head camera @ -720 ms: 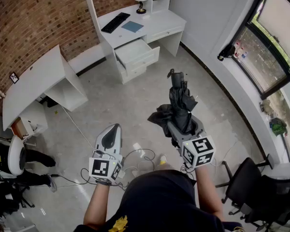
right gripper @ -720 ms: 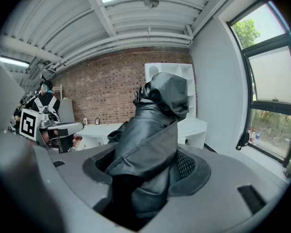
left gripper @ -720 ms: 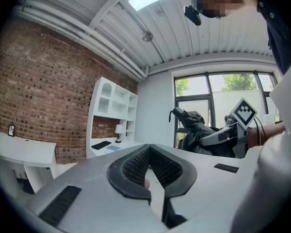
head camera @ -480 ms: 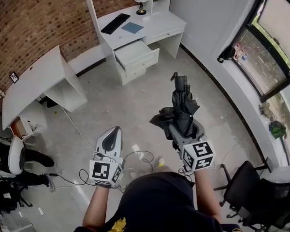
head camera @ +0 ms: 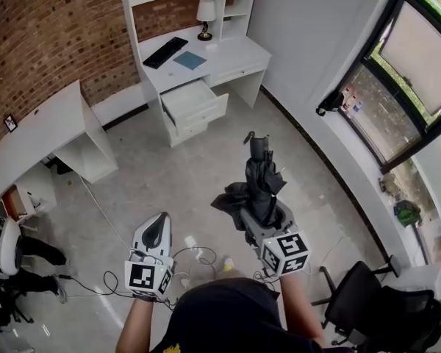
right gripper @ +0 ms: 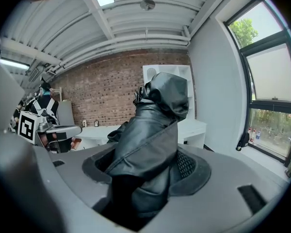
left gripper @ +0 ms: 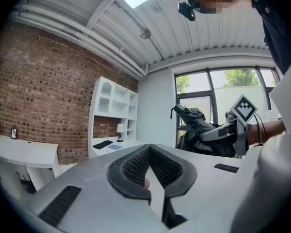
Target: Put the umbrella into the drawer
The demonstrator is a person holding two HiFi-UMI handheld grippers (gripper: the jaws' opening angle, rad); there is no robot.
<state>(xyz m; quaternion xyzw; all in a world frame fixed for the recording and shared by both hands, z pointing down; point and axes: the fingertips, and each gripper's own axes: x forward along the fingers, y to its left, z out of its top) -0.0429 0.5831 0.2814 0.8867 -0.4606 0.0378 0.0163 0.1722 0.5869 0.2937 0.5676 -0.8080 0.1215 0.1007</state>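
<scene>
The folded black cloth umbrella (right gripper: pixel 153 125) clamped in the right gripper (right gripper: pixel 144 168) looks creased and faintly glossy; its black pads (right gripper: pixel 189 166) matt, dimpled.

Bare floor (head camera: pixel 206 160) lies open up to the drawer (head camera: pixel 191 101) (pulled out, its top open). Cables (head camera: pixel 198 254) trail across its near end; a chair (head camera: pixel 360 300) stands at right.
</scene>
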